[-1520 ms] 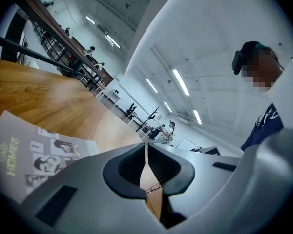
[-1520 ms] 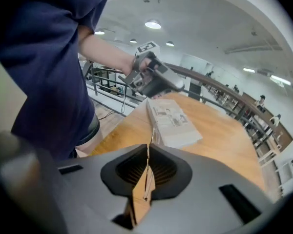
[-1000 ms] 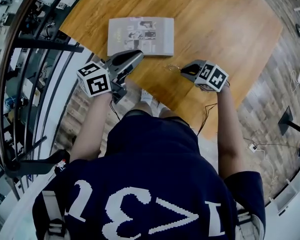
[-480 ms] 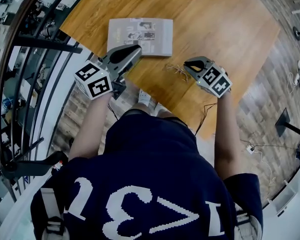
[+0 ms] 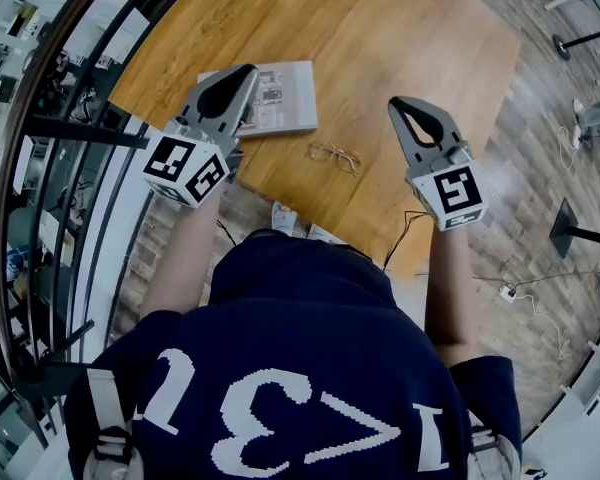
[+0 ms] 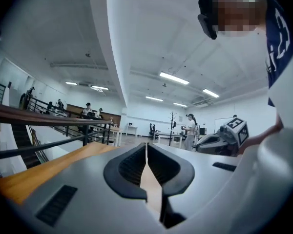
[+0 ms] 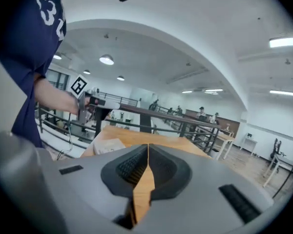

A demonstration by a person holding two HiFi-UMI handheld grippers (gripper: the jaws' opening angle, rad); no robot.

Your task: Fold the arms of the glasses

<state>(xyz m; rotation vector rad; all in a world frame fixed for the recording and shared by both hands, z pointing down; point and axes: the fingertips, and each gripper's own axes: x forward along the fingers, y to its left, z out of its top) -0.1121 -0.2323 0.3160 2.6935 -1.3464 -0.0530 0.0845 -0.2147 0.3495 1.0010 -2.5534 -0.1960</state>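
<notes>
A thin wire-framed pair of glasses (image 5: 333, 155) lies on the wooden table (image 5: 420, 48) near its front edge, between my two grippers and touched by neither. My left gripper (image 5: 242, 73) is raised to the left of the glasses, over a booklet; its jaws meet at the tips with nothing between them (image 6: 146, 145). My right gripper (image 5: 398, 103) is lifted to the right of the glasses, its jaws likewise shut and empty (image 7: 148, 146). Neither gripper view shows the glasses.
A grey booklet (image 5: 276, 98) lies on the table left of the glasses. A metal railing (image 5: 70, 128) runs along the left, with a drop beyond it. The table's near edge lies just in front of the person's body. Cables (image 5: 520, 293) trail on the floor at right.
Both grippers have risen off the table and levelled out, the right one more. The glasses, earlier at the right gripper's tip, now lie alone on the table.
</notes>
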